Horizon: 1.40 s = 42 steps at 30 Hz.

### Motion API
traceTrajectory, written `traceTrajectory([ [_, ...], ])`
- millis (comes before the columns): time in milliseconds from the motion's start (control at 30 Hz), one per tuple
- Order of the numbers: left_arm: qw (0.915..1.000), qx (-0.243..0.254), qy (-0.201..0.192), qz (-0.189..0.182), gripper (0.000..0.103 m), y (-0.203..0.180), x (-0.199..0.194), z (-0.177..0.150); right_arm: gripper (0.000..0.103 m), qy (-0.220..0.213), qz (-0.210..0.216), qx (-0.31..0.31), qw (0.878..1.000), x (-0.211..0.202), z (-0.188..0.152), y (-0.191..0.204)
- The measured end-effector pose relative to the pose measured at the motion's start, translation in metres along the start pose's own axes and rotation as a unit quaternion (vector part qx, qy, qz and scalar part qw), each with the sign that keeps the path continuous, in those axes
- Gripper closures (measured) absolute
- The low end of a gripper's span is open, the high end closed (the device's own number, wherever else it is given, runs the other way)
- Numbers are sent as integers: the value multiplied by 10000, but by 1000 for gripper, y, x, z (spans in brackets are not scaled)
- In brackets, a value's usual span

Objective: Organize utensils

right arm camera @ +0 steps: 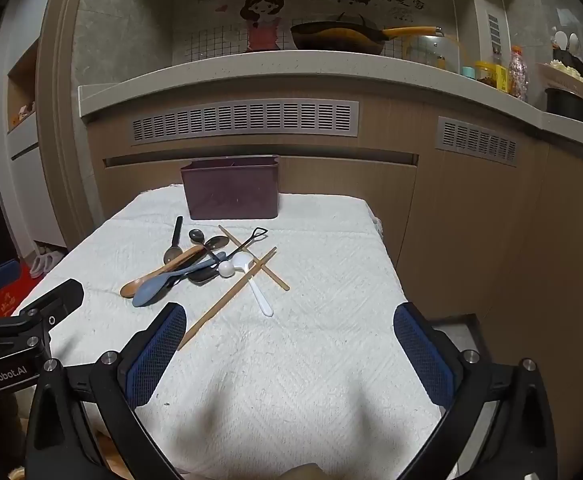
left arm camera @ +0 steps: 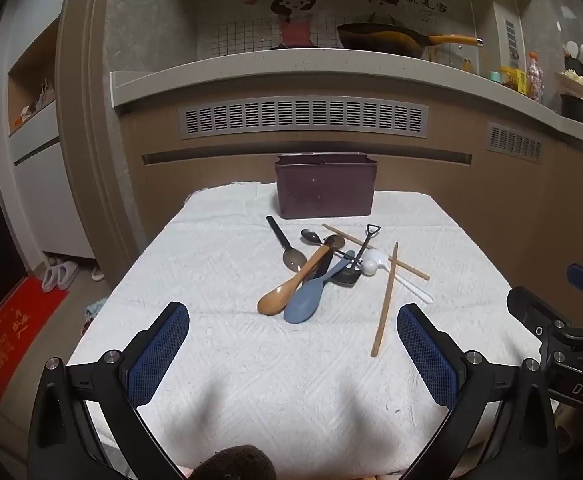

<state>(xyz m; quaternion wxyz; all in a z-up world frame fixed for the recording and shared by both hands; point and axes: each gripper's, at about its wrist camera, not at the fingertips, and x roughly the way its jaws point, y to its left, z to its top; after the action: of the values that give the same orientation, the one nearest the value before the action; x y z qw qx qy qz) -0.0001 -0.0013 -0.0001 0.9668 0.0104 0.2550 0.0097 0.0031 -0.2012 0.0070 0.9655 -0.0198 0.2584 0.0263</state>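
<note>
Utensils lie heaped on a white quilted cloth (left arm camera: 251, 360) just in front of a dark maroon holder box (left arm camera: 325, 190), which stands upright at the cloth's far edge, before a kitchen counter (left arm camera: 291, 64). Nearest the box on its left side, a dark-handled spoon (left arm camera: 287, 246) points its handle toward the box. A small metal spoon (left arm camera: 311, 236) rests just in front of the box, touching the heap. A brown wooden spoon (left arm camera: 295, 284) and a blue-grey spoon (left arm camera: 311, 300) lie side by side, touching, their bowls turned away from the box. A black shovel-shaped spoon (left arm camera: 357, 260) lies across the heap, its looped handle toward the box. A white spoon (left arm camera: 391, 276) sits on the box's right side of the heap, its handle running away from the box. Two wooden chopsticks cross there: one chopstick (left arm camera: 385, 300) runs lengthwise away from the box, the other chopstick (left arm camera: 371, 248) lies slantwise beneath it and nearer the box.

Both tools hover over the cloth's near end, well apart from the box and short of the heap. Left gripper (left arm camera: 293, 344) has its blue-padded fingers spread wide with nothing between them. Right gripper (right arm camera: 291, 340) is likewise spread wide and empty, the near tip of the lengthwise chopstick lying just beside its left finger (right arm camera: 155, 356). An orange-handled pan (left arm camera: 387, 38) sits on the counter behind the box.
</note>
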Motion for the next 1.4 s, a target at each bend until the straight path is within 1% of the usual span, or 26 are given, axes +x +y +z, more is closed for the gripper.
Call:
traceTrajectory([
  [267, 10000, -17, -33, -58, 0, -2, 0, -2, 0, -4, 11, 11, 10000, 0, -1, 0],
  [400, 10000, -28, 26, -24, 0, 1, 3, -3, 0, -18, 13, 15, 10000, 0, 0, 0],
  [633, 10000, -35, -10, 21, 0, 0, 1, -4, 0, -35, 20, 2, 10000, -2, 0, 3],
  [700, 10000, -31, -5, 25, 0, 0, 1, -4, 0, -35, 42, 4, 10000, -3, -1, -2],
  [1067, 10000, -40, -41, 55, 0, 3, -11, 0, 0, -30, 65, -17, 10000, -3, -1, 0],
  [1400, 9999, 6, -97, 34, 0, 1, -18, 2, 0, -115, 66, 5, 9999, -9, -2, -3],
])
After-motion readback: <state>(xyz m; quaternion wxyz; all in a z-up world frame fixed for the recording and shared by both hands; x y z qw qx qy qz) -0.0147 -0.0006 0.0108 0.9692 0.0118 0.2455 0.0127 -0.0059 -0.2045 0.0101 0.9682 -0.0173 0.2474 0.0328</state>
